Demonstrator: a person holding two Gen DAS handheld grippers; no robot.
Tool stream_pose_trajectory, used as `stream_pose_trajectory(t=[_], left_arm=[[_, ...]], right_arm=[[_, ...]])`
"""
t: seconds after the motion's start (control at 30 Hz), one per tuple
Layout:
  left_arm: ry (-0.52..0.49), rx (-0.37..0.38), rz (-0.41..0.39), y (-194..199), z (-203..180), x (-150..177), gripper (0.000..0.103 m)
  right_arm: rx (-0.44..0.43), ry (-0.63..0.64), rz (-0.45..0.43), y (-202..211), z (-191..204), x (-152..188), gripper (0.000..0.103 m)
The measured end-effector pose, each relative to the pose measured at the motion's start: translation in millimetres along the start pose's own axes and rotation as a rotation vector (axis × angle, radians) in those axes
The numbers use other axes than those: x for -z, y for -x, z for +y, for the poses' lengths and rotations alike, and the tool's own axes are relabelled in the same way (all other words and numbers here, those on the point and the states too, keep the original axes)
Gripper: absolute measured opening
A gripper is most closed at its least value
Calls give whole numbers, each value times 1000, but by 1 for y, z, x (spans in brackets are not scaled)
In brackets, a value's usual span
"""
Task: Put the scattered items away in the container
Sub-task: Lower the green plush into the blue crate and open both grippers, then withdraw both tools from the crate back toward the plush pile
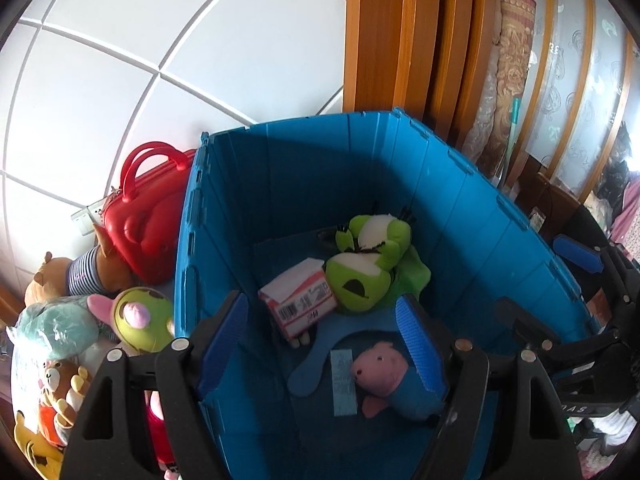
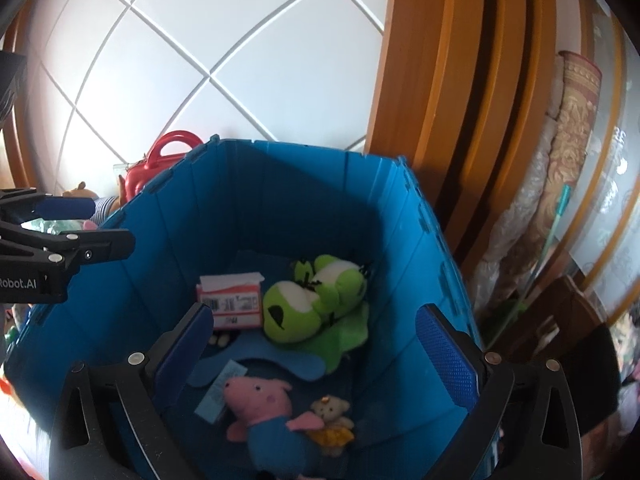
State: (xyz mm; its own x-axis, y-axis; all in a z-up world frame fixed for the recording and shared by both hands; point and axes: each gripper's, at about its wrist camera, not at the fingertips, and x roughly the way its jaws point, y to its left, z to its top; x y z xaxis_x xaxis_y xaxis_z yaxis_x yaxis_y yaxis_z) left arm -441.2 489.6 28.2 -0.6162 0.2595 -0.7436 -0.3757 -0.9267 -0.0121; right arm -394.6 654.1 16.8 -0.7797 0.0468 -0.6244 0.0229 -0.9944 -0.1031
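Jaws on your right gripper [image 2: 316,344] stand spread wide over the blue bin [image 2: 304,184], nothing between them; the pig toy [image 2: 260,404] lies on the bin floor below. Your left gripper [image 1: 324,340] is also open and empty, with more soft toys [image 1: 80,320] outside the bin's left wall.

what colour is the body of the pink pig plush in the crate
Blue: the pig plush has a pink head and arms on a blue body. The right wrist view shows it best.
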Motion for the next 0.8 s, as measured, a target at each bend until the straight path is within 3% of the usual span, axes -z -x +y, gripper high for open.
stream_pose_trajectory(t=[0.23,0.8], left_arm=[[13,2,9,9,-6,24,76],[48,-67,-97,52,-21,78,76]], right_arm=[[6,-33,2,14,-3,19,103],[0,-88,-18,48,6,67,103]])
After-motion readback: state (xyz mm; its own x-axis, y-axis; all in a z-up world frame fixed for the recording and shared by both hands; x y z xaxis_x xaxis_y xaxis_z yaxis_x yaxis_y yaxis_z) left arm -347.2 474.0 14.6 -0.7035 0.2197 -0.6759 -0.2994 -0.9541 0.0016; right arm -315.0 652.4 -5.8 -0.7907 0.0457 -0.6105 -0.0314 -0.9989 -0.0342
